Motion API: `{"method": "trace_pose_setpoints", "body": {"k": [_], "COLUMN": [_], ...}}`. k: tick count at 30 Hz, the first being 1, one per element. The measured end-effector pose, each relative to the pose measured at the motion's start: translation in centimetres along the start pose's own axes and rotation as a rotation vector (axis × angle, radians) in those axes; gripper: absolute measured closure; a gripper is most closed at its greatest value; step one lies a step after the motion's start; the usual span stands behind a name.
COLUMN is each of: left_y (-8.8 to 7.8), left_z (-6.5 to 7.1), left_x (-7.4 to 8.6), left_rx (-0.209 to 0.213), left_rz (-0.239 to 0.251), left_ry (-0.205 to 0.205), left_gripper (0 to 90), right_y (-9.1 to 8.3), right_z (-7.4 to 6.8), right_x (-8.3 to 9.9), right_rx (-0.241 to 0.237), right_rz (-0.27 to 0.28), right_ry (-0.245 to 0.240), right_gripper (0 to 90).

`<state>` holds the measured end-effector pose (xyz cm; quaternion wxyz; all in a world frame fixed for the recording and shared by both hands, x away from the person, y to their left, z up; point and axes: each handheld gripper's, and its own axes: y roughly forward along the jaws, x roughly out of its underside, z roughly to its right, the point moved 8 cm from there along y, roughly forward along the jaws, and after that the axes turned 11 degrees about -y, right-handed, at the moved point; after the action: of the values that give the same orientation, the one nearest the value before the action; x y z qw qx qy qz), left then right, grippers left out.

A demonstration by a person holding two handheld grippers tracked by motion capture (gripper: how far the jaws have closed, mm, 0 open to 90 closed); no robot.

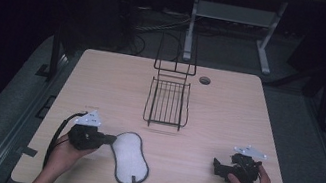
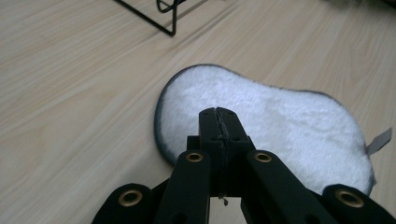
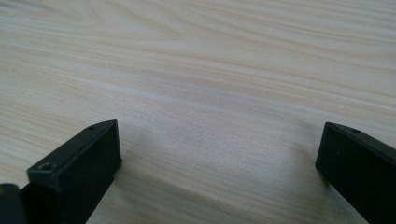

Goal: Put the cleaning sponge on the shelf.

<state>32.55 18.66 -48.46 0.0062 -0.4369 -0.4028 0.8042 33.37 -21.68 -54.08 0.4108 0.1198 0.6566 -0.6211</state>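
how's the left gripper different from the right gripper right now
The left gripper has its jaws shut tight together; the right gripper has its jaws wide apart. The left one sits over the edge of the white pad, while the right one has just bare table between its jaws. Whether the left one has pinched any of the pad is hard to tell. Both are black, each held in a hand near the table's front edge.

Dim room, pale wooden table (image 1: 229, 108), grey-legged desk (image 1: 237, 18) behind.

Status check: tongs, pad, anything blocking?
Left tongs shut over the white pad, no clear pinch. Right tongs open over bare table. Wire rack beyond, clear of pad.
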Motion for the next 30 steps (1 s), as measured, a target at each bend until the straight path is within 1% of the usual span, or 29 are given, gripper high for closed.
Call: {"method": "trace_pose_setpoints", "body": {"k": [1,5,8,12,13,16,19,24,27,30], "left_y": [0.2,1.3,2.1,3.2,3.2,3.9,4.4,5.1,5.2,5.0], "left_z": [0.1,0.5,0.7,0.7,0.7,0.8,0.9,0.5,0.2,0.0], "left_x": [-0.2,-1.0,-1.6,-1.8,-1.8,-2.1,-2.2,-1.6,-1.5,-1.4], "left_rx": [0.002,0.018,0.025,0.033,0.033,0.036,0.038,0.024,0.031,0.017], "left_rz": [-0.006,-0.016,-0.020,-0.038,-0.038,-0.039,-0.045,-0.081,-0.075,-0.073], "left_ry": [0.010,0.031,0.038,0.032,0.032,0.034,0.037,0.036,0.026,0.025], "left_gripper": [89.5,89.6,89.5,89.5,89.5,89.6,89.5,89.6,89.6,89.6], "right_y": [0.0,0.0,0.0,0.0,0.0,0.0,0.0,0.0,0.0,0.0], "right_z": [0.0,0.0,0.0,0.0,0.0,0.0,0.0,0.0,0.0,0.0], "right_x": [0.0,0.0,0.0,0.0,0.0,0.0,0.0,0.0,0.0,0.0], "right_rx": [0.000,0.000,0.000,0.000,0.000,0.000,0.000,0.000,0.000,0.000], "right_rz": [0.000,0.000,0.000,0.000,0.000,0.000,0.000,0.000,-0.001,0.000], "right_ry": [0.000,0.000,0.001,0.001,0.001,0.001,0.001,0.000,0.001,0.001], "right_gripper": [0.0,0.0,0.0,0.0,0.0,0.0,0.0,0.0,0.0,0.0]}}
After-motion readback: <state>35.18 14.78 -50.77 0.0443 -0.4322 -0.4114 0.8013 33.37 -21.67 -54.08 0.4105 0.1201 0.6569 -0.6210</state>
